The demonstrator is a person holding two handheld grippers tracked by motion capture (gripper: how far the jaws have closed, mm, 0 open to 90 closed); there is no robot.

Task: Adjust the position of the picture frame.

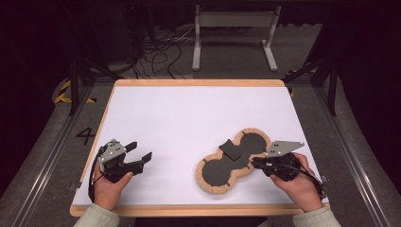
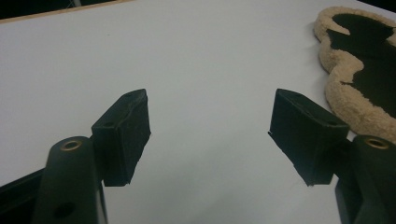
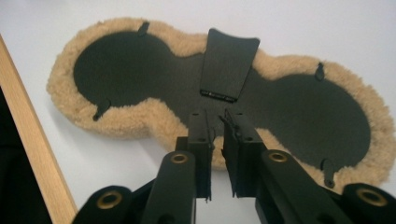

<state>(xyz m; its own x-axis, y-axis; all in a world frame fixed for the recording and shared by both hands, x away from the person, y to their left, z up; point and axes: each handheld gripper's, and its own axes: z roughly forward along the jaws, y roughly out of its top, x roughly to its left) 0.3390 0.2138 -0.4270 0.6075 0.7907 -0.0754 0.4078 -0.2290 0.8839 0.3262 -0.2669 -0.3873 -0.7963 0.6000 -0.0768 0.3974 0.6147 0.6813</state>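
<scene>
Here, fleece pad (image 3: 116, 116) edge between right fingers (image 3: 201, 140)

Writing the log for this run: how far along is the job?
Early. Nothing looks done: the fleece-edged pad lies flat on the table, flap up. In hand: right gripper, jaws nearly closed, at its near edge. Left gripper waits open, apart.

The right edge of the left gripper view is cutting off most of the fleece-edged pad (image 2: 348, 100), while in the right gripper view the nearly closed jaws of the right gripper (image 3: 218, 128) are hiding the pad's near rim, leaving any grip on it impossible to tell.
</scene>
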